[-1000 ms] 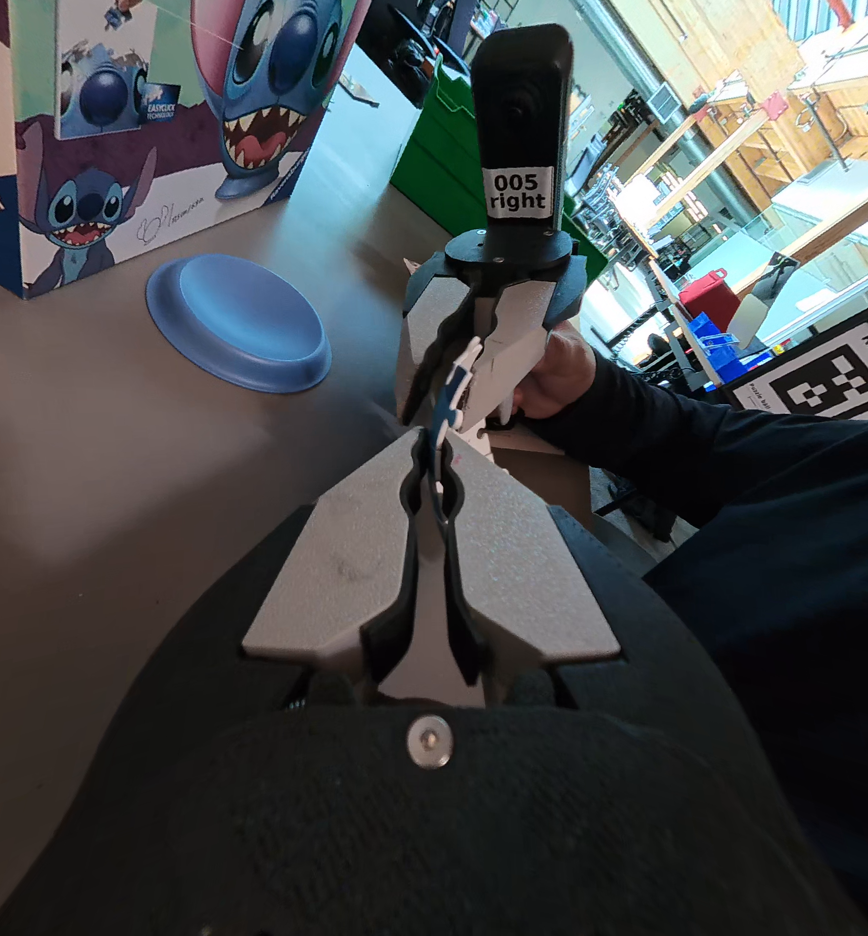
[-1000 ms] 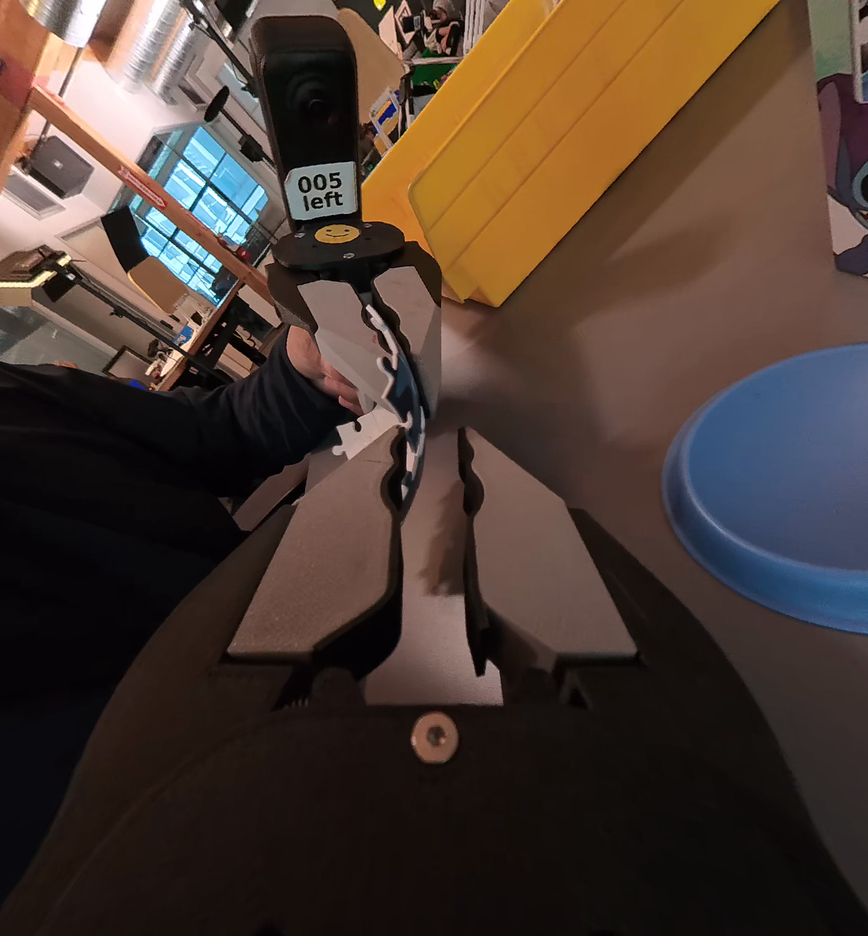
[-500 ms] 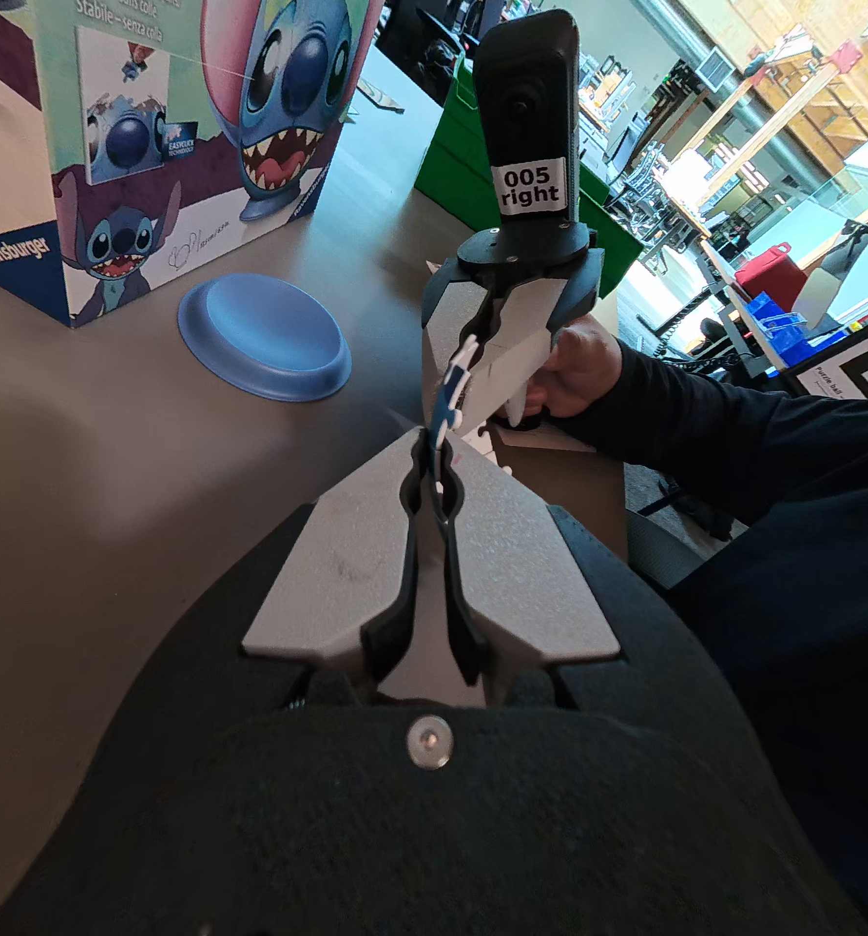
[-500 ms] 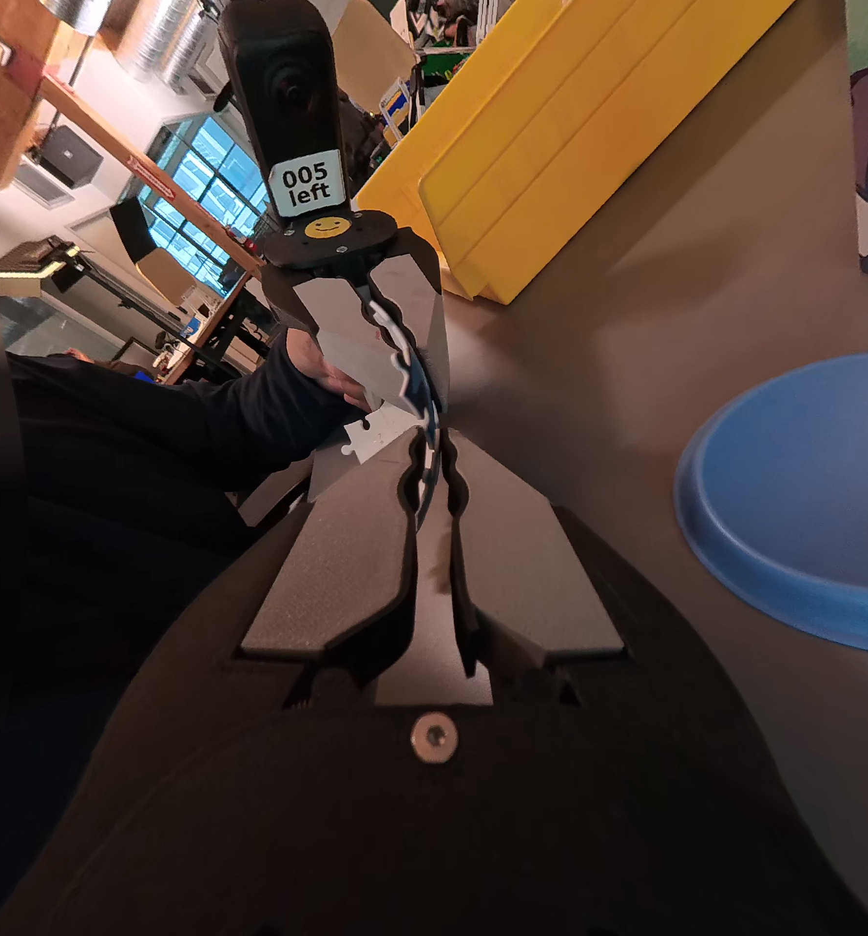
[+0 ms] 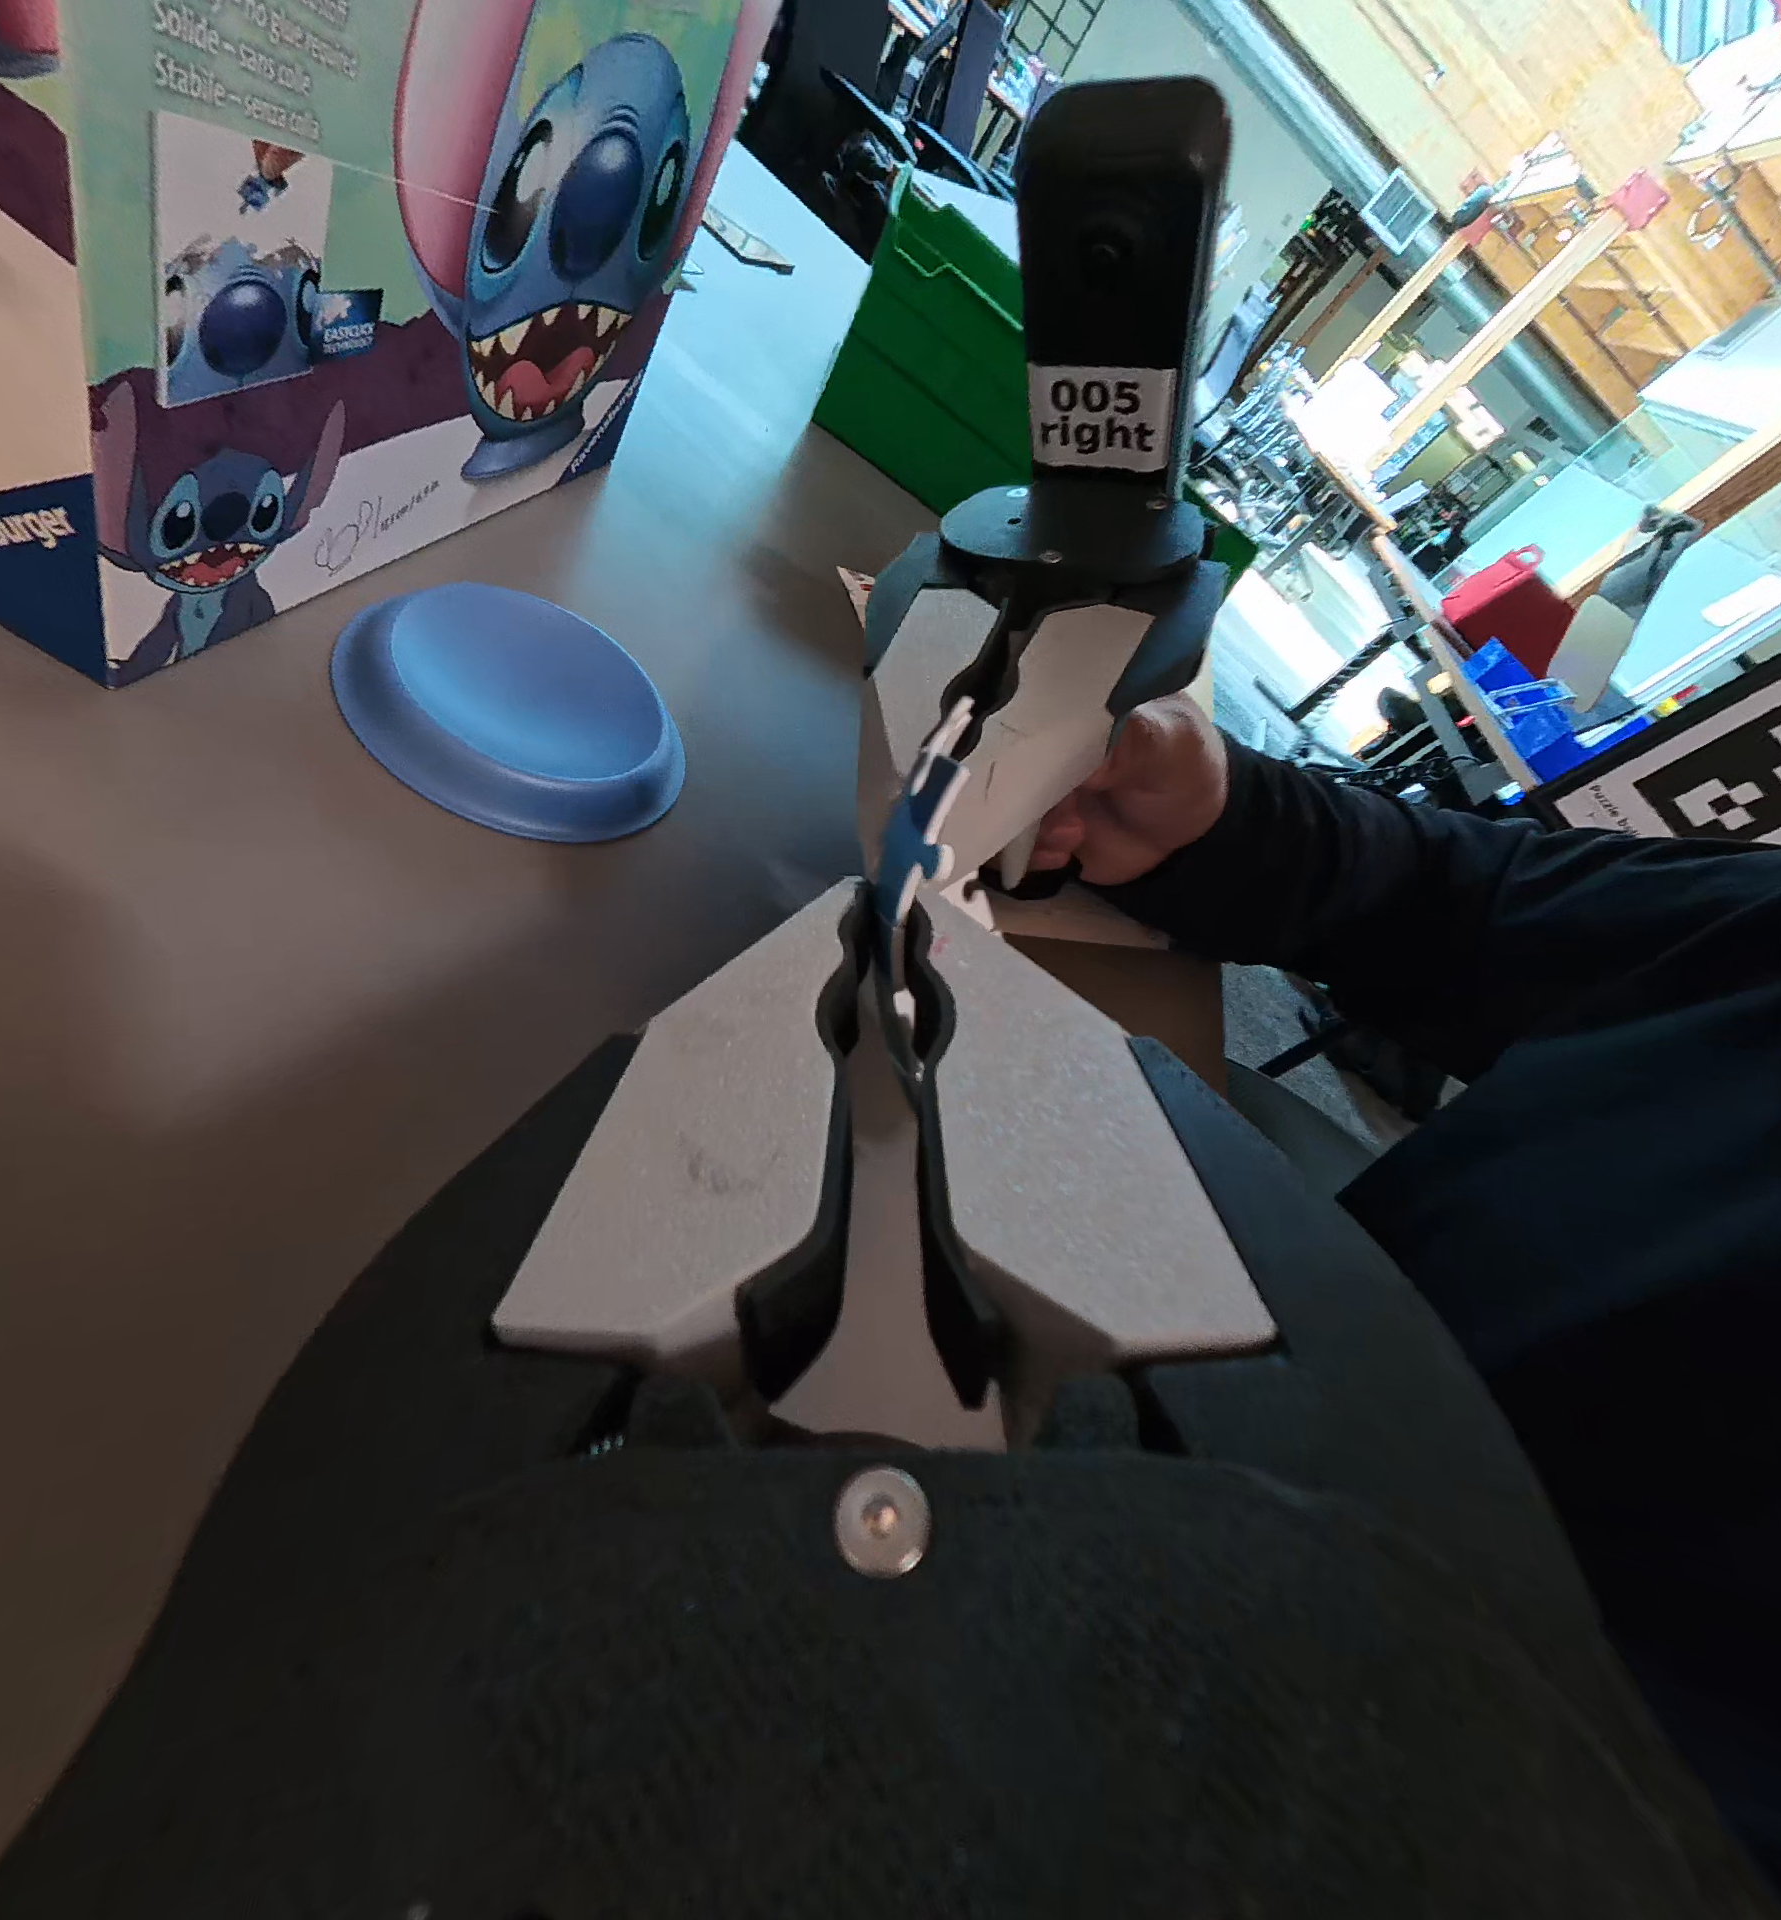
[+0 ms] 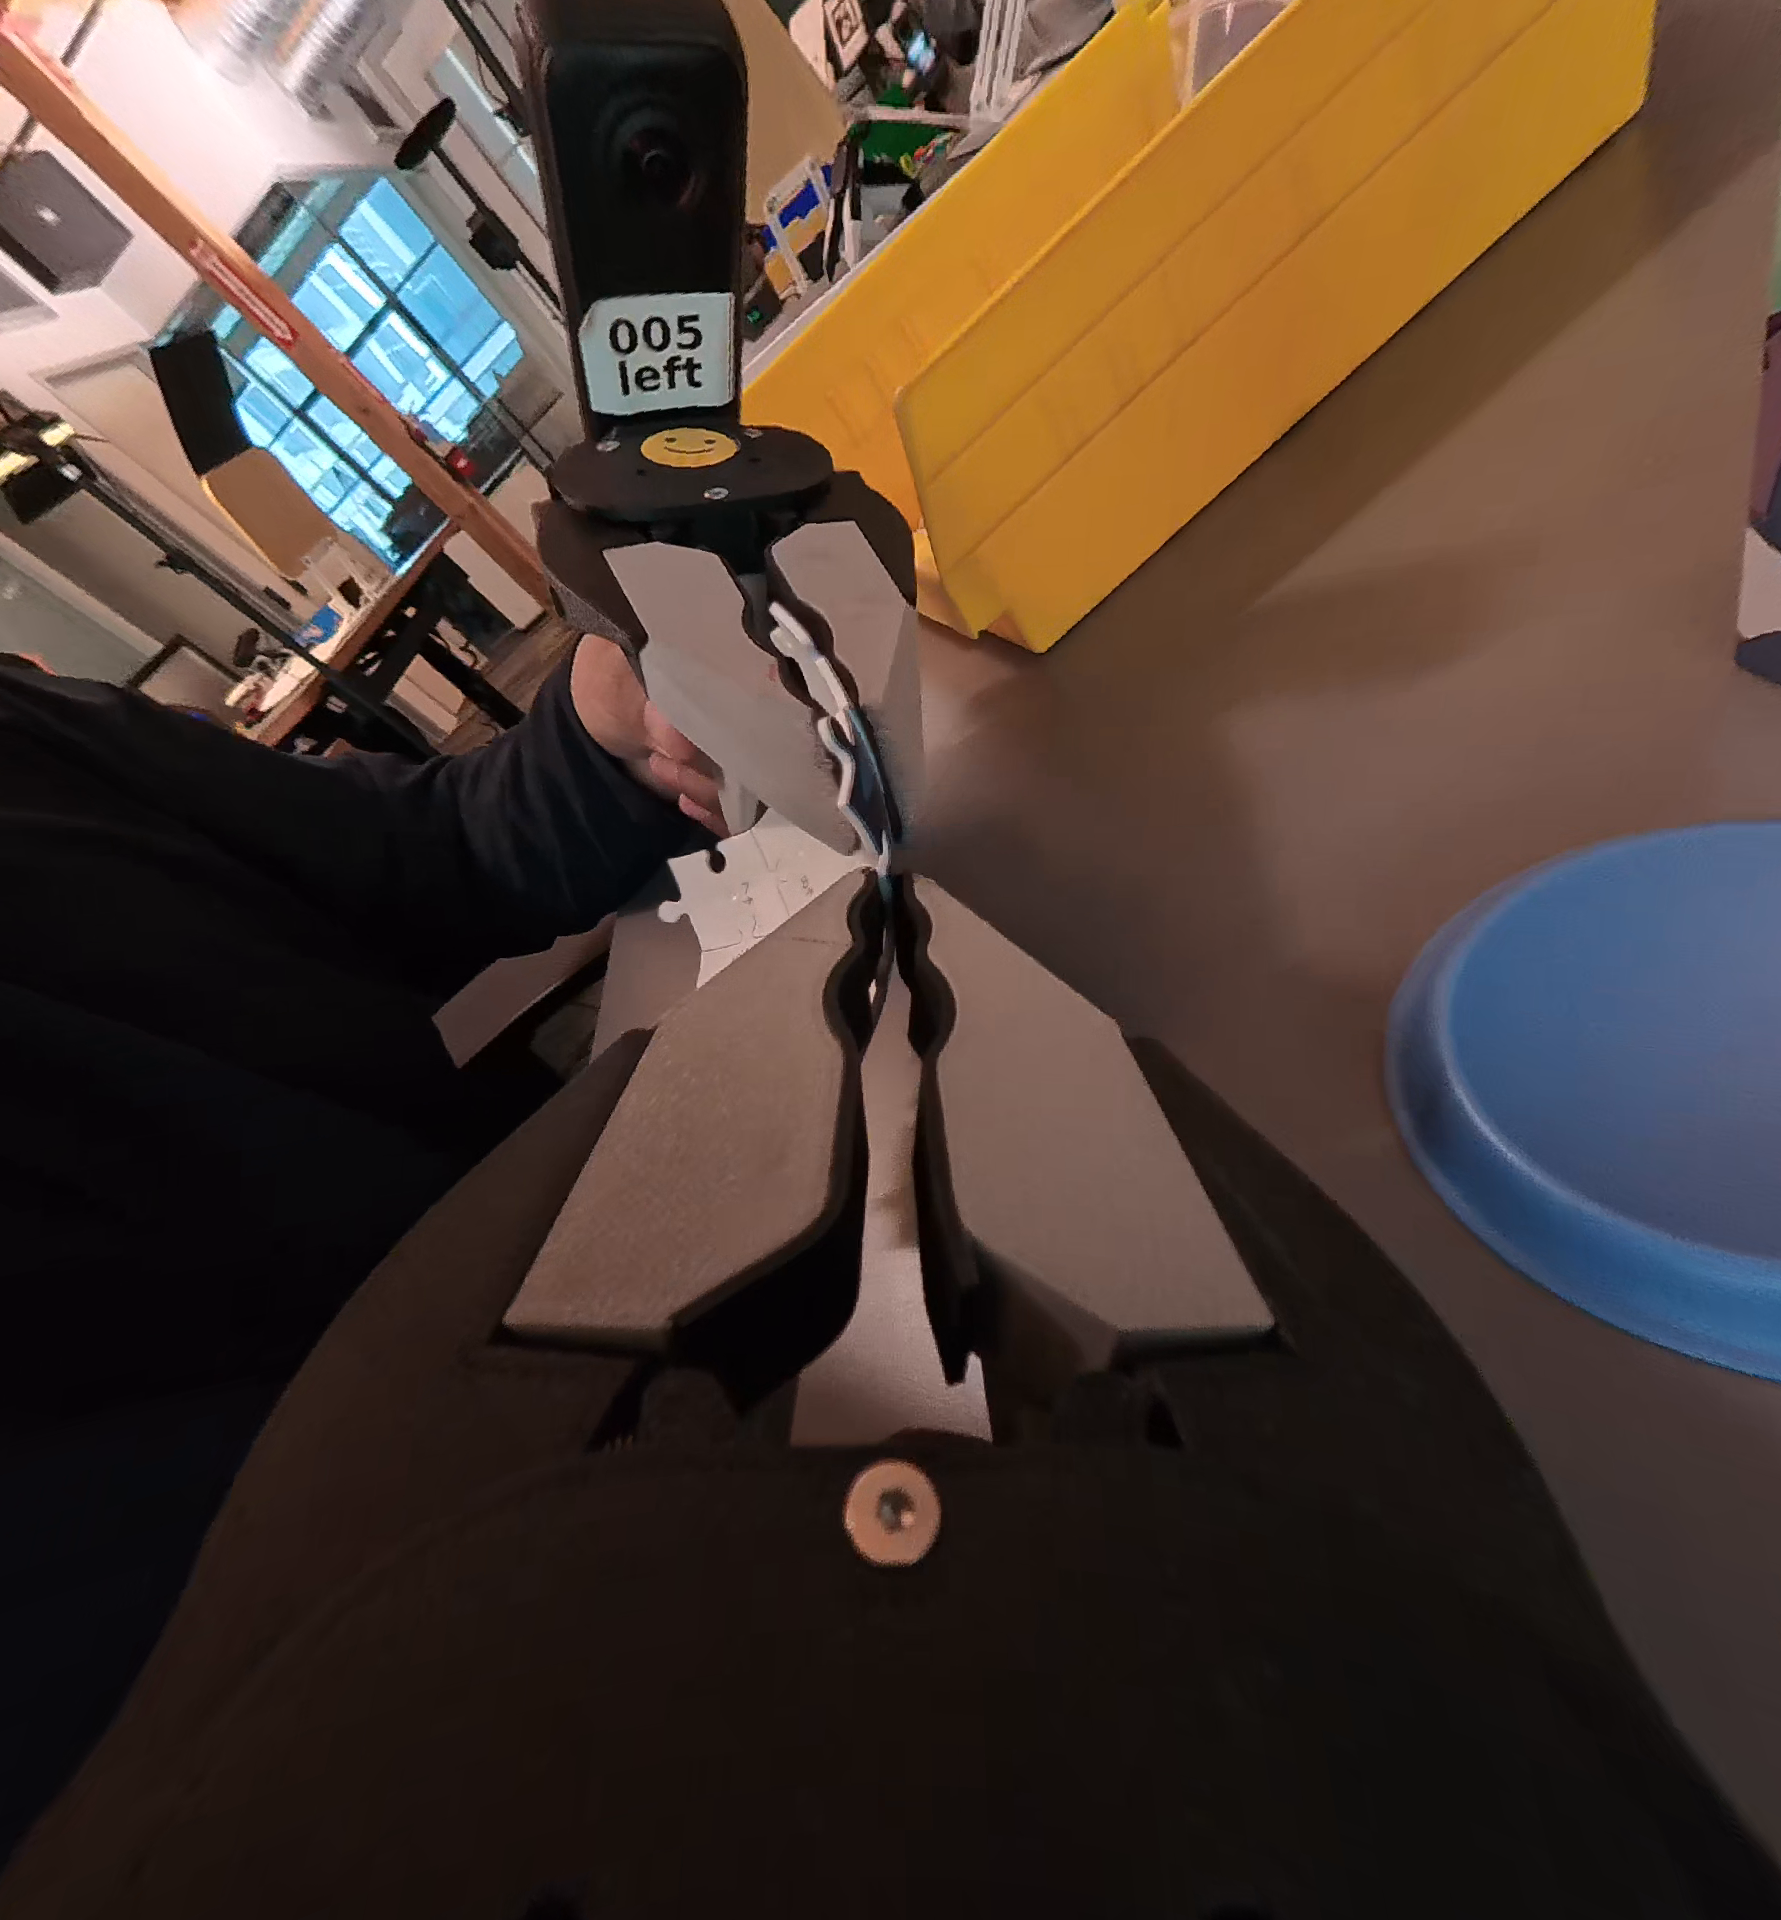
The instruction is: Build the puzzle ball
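A short curved strip of joined blue and white puzzle pieces (image 5: 912,831) hangs in the air between my two grippers, which face each other tip to tip. My left gripper (image 5: 881,902) is shut on the strip's near end in the left wrist view. My right gripper (image 5: 953,800) holds its far end there. In the right wrist view my right gripper (image 6: 891,896) is shut on the strip (image 6: 844,738), and my left gripper (image 6: 870,821) grips it opposite. The round blue stand (image 5: 512,707) lies on the table; it also shows in the right wrist view (image 6: 1644,1091).
The puzzle box (image 5: 294,260) stands behind the stand on the grey table (image 5: 190,987). Yellow bins (image 6: 1229,312) and a green bin (image 5: 917,364) sit at the table's edges. Loose white puzzle pieces (image 6: 740,904) lie on cardboard below the grippers. A hand and dark sleeve hold each gripper. Less than 4 cm separates the two grippers' tips.
My right gripper has closed from open onto the strip. Both grippers have shifted slightly together, and my left gripper has kept its hold.
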Demonstrator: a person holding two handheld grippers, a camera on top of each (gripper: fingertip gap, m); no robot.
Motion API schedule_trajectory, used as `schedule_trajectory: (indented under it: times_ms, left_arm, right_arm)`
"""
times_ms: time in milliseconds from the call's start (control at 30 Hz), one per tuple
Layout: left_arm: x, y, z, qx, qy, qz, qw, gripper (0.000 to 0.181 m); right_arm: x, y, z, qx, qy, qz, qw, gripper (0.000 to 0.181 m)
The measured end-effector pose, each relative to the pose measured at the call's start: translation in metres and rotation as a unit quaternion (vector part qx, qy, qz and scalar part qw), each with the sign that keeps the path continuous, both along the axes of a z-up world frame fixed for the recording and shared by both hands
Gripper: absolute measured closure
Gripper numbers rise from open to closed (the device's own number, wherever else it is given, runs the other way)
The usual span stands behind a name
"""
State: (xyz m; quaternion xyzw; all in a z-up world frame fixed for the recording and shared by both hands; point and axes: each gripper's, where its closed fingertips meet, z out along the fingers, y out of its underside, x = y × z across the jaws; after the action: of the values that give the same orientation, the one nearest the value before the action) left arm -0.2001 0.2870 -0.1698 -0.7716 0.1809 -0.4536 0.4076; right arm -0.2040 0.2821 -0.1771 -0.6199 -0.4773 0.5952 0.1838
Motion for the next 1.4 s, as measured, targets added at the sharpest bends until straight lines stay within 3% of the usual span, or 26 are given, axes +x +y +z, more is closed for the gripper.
schedule_trajectory:
  times_ms: [100, 267, 467, 767, 1233, 1400]
  left_arm:
    - [0.002, -0.002, 0.008, -0.012, -0.042, -0.011, 0.999, 0.175]
    - [-0.002, 0.002, 0.000, 0.014, 0.012, 0.004, 1.000, 0.181]
    - [0.001, -0.001, 0.002, -0.005, -0.018, -0.013, 1.000, 0.181]
    - [0.002, -0.002, 0.005, -0.009, -0.030, -0.014, 0.999, 0.181]
    - [-0.003, 0.003, -0.001, -0.011, -0.016, -0.004, 1.000, 0.181]
    - [-0.001, 0.003, -0.007, -0.021, -0.009, -0.008, 1.000, 0.181]
  right_arm:
    - [-0.002, -0.004, 0.000, -0.005, 0.004, 0.008, 1.000, 0.181]
    - [-0.004, -0.002, -0.004, 0.005, -0.003, -0.003, 1.000, 0.181]
    - [-0.002, -0.007, 0.003, -0.055, 0.024, 0.030, 0.998, 0.177]
    - [-0.001, -0.006, 0.003, 0.011, 0.005, 0.013, 1.000, 0.181]
    - [-0.001, 0.003, 0.005, -0.006, 0.019, -0.001, 1.000, 0.173]
    - [0.000, 0.009, 0.006, -0.011, 0.029, -0.010, 0.999, 0.180]
